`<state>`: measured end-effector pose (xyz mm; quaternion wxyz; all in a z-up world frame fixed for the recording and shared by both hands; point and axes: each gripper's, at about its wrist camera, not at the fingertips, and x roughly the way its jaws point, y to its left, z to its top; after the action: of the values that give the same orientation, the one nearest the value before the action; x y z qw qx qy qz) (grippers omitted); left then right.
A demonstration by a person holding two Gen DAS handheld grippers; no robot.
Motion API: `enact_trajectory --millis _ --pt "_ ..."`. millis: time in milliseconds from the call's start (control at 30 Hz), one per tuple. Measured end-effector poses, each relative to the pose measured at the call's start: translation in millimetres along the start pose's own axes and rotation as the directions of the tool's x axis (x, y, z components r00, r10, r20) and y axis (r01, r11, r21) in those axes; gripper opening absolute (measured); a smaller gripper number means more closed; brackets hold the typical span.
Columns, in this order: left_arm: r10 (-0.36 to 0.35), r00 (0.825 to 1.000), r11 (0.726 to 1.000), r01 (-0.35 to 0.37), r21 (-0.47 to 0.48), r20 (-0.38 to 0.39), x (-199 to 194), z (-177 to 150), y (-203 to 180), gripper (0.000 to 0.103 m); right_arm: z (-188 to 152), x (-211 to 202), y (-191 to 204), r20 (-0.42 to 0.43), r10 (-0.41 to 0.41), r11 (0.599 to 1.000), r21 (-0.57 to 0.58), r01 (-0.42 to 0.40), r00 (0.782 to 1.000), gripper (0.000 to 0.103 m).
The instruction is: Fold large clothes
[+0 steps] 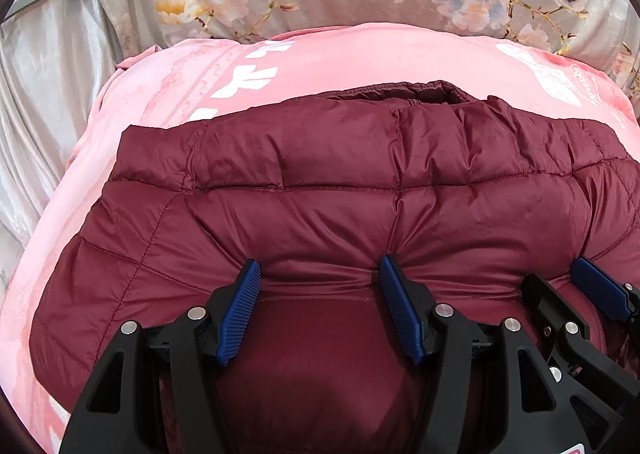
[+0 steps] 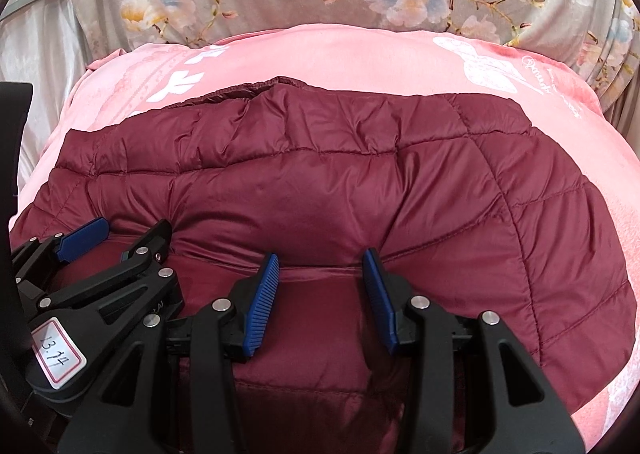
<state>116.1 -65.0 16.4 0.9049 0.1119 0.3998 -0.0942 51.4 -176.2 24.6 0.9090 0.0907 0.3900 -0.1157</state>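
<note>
Atop a pink blanket [image 1: 360,58], both grippers' fingers [image 1: 240,310] pinch the puffy maroon jacket [image 1: 320,190].

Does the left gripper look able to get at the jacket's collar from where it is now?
Probably yes: the left gripper sits at the maroon jacket's near edge, and nothing lies between it and the collar.

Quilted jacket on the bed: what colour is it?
Dark red, maroon jacket; clearest in the right wrist view.
</note>
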Motion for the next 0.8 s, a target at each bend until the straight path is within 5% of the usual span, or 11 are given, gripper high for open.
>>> enact_trajectory --millis 200,433,567,800 --pt "-0.007 1.0 1.0 0.007 0.01 0.014 -17.6 -4.4 11.1 0.064 -6.9 -26.8 -13.8 0.049 0.032 0.999 0.018 -0.033 0.998 0.042" --pt "0.023 0.999 0.996 -0.022 -0.081 0.021 -63.5 -25.6 77.5 0.064 -31.5 -62.3 -50.8 0.043 -0.041 0.999 0.037 0.039 0.998 0.043" --pt "0.052 0.998 0.984 -0.057 -0.169 -0.031 -57.4 -34.7 115.6 0.065 -46.1 -55.8 -52.1 0.025 -0.048 0.999 0.023 0.047 0.999 0.043" --pt "0.082 0.996 0.99 -0.086 -0.113 -0.036 -39.2 -46.5 107.3 0.067 -48.9 -49.7 -46.5 0.005 -0.05 0.999 0.002 0.05 0.999 0.043"
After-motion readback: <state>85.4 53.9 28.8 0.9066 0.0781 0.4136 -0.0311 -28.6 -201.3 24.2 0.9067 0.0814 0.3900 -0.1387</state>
